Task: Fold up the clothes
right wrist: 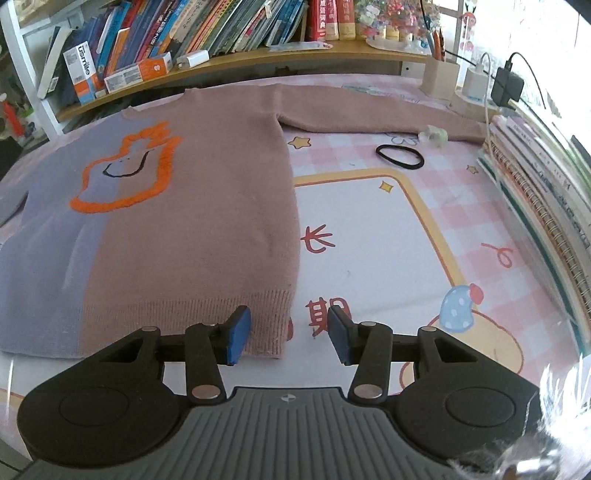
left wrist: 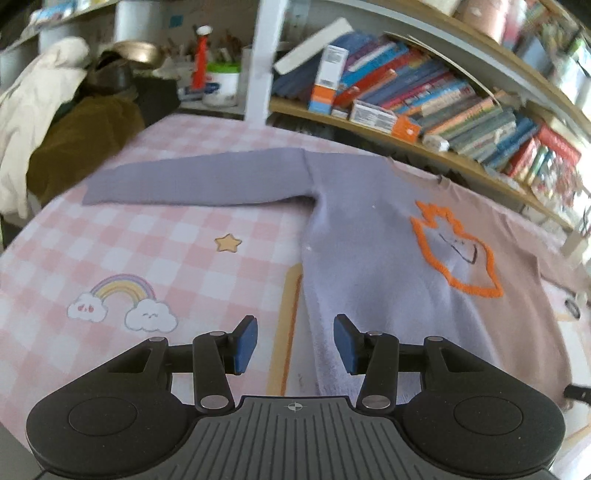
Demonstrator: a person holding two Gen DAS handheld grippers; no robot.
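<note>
Now the sweater (right wrist: pixel 192 221) lies flat, neck far, hem near. The right gripper (right wrist: pixel 289 334) and left gripper (left wrist: pixel 295 345) hover over its near corners, both half open, holding nothing.

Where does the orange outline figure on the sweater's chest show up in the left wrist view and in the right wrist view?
Left wrist: the orange outline figure sits right of centre, on the seam where lilac meets pink.
Right wrist: the same figure sits upper left, on that seam.
Shared landmark: the bookshelf behind the sweater, past its neckline.
</note>
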